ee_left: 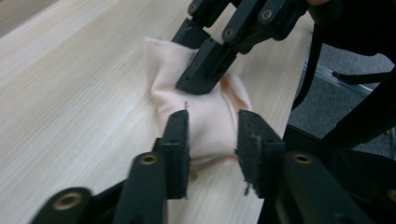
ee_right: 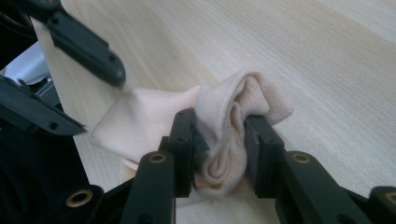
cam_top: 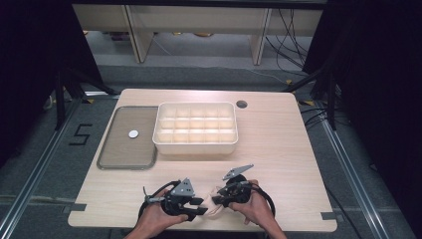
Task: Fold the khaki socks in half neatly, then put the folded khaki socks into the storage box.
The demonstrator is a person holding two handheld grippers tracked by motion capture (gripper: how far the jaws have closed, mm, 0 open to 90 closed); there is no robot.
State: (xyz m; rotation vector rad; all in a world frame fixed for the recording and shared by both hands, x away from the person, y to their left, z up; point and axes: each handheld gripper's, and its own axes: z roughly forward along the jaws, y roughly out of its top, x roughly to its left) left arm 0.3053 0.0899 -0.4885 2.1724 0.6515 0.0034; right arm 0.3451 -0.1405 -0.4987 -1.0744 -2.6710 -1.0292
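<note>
- Nearest the high camera, the person's two hands come in over the table's (cam_top: 278, 149) front edge, the left hand (cam_top: 155, 219) and right hand (cam_top: 256, 206) angled toward each other, each holding a gripper
- Between them, at the front edge, lies a small pale peach cloth (cam_top: 213, 206), bunched up; the left gripper (cam_top: 196, 206) and right gripper (cam_top: 219, 199) meet on it
- The right gripper view shows what the high view cannot: its jaws pinch a rolled, thick fold of the cloth (ee_right: 224, 135) between them, squeezed narrow, with the flatter part spreading out toward the other gripper's black jaws at the left
- The left gripper view shows its jaws part-open, set either side of the near end of the cloth (ee_left: 205, 116); whether they actually press it I cannot tell
- In that same view the right gripper (ee_left: 205, 70) comes down from the top onto the cloth's far part
- Farther back, mid-table, stands a cream divided tray (cam_top: 196, 144) with three rows of compartments
- Just left of it lies a flat grey tray (cam_top: 124, 154) carrying a small white disc (cam_top: 133, 133)
- Beyond, near the far edge, a round cable hole (cam_top: 242, 104)
</note>
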